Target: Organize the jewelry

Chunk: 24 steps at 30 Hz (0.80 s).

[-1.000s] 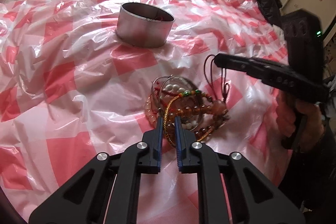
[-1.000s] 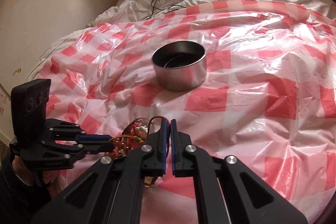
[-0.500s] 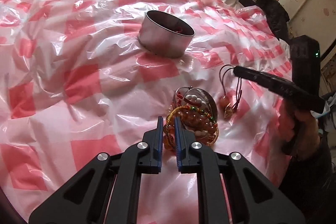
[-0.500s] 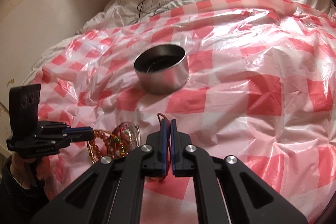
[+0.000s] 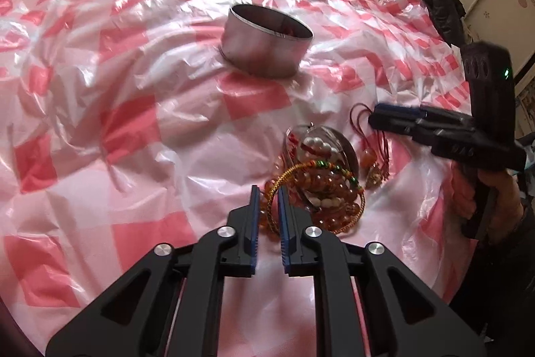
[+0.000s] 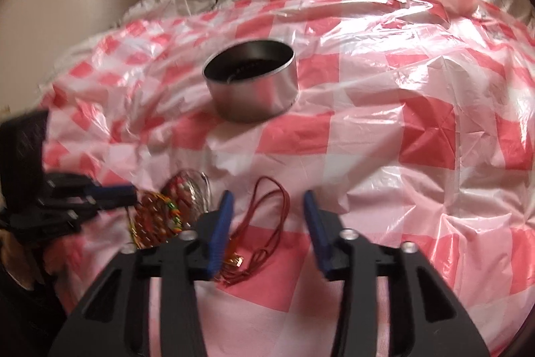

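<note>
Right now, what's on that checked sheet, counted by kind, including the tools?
Metal tin: 1
Tangled bracelet heap: 1 (pieces too knotted to count)
Red cord pendant: 1
Handheld tools: 2, the left gripper and the right gripper
Total: 5

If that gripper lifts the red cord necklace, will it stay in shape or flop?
The red cord necklace lies in loose, uneven loops, so it will probably flop. Its small pendant may swing low. Being thin, it might slip from the open right gripper.
</note>
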Motion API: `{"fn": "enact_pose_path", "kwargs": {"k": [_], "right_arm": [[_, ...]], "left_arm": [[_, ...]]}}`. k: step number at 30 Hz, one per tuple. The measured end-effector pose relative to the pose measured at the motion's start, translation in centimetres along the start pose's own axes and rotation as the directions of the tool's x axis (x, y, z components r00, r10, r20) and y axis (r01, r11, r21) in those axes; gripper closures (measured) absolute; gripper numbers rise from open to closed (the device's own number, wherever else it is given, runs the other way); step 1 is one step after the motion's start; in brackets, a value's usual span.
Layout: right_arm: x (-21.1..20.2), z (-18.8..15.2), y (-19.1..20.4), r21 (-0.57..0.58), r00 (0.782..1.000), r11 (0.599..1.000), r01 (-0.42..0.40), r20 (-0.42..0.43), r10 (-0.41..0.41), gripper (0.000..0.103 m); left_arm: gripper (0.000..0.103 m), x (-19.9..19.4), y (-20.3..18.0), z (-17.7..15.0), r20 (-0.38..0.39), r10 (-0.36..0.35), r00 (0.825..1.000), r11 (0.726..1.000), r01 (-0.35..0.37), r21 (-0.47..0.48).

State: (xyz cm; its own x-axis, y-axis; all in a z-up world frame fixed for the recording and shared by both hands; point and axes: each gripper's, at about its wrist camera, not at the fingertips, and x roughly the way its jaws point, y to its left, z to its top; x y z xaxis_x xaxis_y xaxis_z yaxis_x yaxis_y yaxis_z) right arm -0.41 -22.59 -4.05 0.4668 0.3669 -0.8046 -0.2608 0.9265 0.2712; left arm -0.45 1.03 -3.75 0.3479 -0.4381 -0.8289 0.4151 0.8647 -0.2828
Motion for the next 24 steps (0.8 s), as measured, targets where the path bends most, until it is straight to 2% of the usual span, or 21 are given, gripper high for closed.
{"fn": "enact_pose_path", "kwargs": {"k": [1, 3, 6, 10, 13, 18, 22, 24], "right_arm": [[0.2, -0.1, 0.2, -0.017, 1.0, 1.0, 0.013, -0.008, -0.013, 0.094], [0.1, -0.3, 0.6, -0.041, 0.999, 0.998, 0.038, -0.002, -0.038, 0.1], [-1.0, -0.1, 0.3, -0.028, 0.999, 0.999, 0.021, 0.05, -0.019, 0.101], [-2.9, 0.5, -0.5, 0.027, 0.989, 0.998, -0.048, 0.143, 0.043, 0.101], [-4.1, 0.7, -0.7, 0.041, 0.978, 0.996, -0.077, 0.196, 0.067, 0.101], [-5.8, 1.3, 0.0, 0.012, 0.956, 0.995, -0.099, 0.277, 0.092, 0.101], [-7.0, 2.1, 0.1, 0.012, 0.935, 0.993, -0.117, 0.34, 0.106, 0.101], [-7.3, 2.6, 0.1, 0.012, 0.928, 0.993, -0.12, 0.357, 0.108, 0.101]], "left_arm": [[0.1, -0.4, 0.1, 0.1, 0.015, -0.004, 1.0, 1.0, 0.005, -0.001], [0.1, -1.0, 0.2, 0.2, 0.039, -0.039, 0.998, 0.999, 0.04, -0.011], [0.1, -2.1, 0.8, 0.6, 0.087, -0.125, 0.988, 0.99, 0.13, -0.054], [0.1, -3.7, 1.8, 1.0, 0.174, -0.237, 0.956, 0.962, 0.256, -0.096], [0.1, -3.8, 1.8, 1.2, 0.195, -0.276, 0.941, 0.947, 0.301, -0.113], [0.1, -4.5, 0.5, 2.3, 0.222, -0.27, 0.937, 0.955, 0.29, -0.061], [0.1, -5.3, -0.3, 4.2, 0.266, -0.209, 0.941, 0.975, 0.221, -0.017], [0.1, -5.3, -0.8, 5.4, 0.276, -0.149, 0.949, 0.988, 0.154, 0.003]]}}
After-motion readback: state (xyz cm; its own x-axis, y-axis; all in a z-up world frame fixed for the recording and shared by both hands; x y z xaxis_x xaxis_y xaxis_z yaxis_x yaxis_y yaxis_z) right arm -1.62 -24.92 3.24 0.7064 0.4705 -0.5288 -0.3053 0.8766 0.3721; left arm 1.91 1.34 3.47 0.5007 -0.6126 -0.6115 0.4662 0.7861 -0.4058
